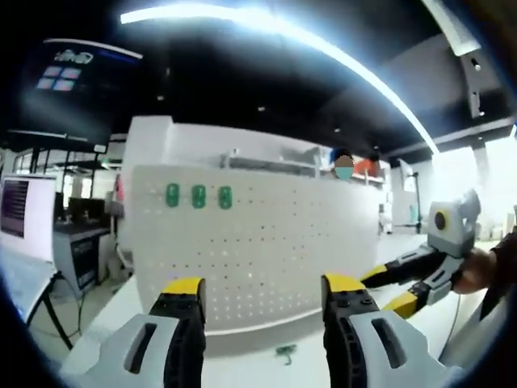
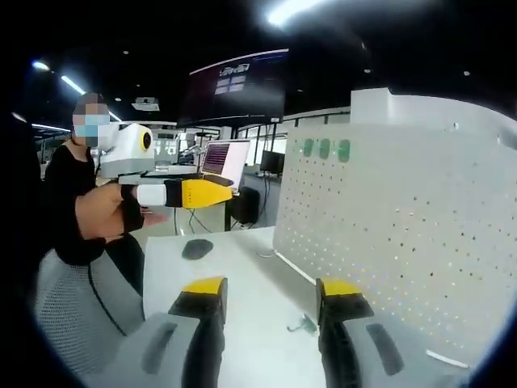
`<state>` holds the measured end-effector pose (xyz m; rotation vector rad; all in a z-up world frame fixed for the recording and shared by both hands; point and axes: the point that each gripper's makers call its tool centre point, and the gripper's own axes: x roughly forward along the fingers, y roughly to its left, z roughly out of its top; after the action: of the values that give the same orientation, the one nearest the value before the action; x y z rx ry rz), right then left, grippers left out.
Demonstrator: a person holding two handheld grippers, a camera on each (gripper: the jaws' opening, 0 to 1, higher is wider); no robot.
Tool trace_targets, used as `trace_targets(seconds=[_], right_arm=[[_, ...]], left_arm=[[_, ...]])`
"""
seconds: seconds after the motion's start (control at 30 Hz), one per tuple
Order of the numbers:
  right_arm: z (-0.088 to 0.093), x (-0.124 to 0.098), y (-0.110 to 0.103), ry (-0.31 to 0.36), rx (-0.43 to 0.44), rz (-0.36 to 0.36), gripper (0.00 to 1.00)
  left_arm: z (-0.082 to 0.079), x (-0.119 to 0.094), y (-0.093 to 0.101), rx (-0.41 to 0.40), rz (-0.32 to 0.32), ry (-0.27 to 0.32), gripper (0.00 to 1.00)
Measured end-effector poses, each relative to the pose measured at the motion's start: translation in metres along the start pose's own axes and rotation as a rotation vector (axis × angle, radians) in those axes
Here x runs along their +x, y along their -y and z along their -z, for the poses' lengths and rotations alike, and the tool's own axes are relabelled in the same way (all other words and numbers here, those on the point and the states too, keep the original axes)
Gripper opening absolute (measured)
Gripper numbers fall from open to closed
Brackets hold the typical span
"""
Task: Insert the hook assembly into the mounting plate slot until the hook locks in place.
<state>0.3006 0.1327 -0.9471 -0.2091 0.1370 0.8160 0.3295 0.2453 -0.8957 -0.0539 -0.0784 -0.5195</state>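
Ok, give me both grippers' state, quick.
Left gripper: open, holding nothing, facing the pegboard.
Right gripper: open, holding nothing, above the hook on the table.

a white table [image 1: 242, 368] runs along the bottom of the left gripper view. an upright white pegboard [image 1: 258, 242] stands on it mid-frame, and a small green hook [image 1: 285, 352] lies just before it, bottom centre. in the right gripper view a dark flat object [image 2: 197, 248] lies on the tabletop at left centre.
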Motion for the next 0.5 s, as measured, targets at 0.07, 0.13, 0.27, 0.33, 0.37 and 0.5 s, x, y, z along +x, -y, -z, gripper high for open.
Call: trace_targets(seconds=[0.07,0.13,0.27,0.33,0.37,0.5], right_arm=[[0.001,-0.001,0.001,-0.004,-0.002,0.004,0.42],[0.002,-0.002,0.002,-0.007,-0.002,0.010,0.42],[0.005,-0.005,0.003,-0.015,-0.004,0.023,0.42],[0.006,-0.006,0.005,-0.020,-0.005,0.033,0.42],[0.007,-0.007,0.006,-0.021,-0.005,0.038,0.42],[0.009,-0.009,0.011,-0.031,-0.009,0.063,0.41]], left_arm=[[0.001,0.000,0.002,0.001,0.006,-0.004,0.58],[0.003,0.000,0.005,0.001,0.016,-0.011,0.58],[0.004,0.001,0.010,-0.004,0.035,-0.018,0.57],[0.004,0.001,0.012,-0.008,0.045,-0.018,0.56],[0.005,0.001,0.013,-0.008,0.048,-0.021,0.56],[0.006,0.002,0.018,-0.010,0.069,-0.026,0.56]])
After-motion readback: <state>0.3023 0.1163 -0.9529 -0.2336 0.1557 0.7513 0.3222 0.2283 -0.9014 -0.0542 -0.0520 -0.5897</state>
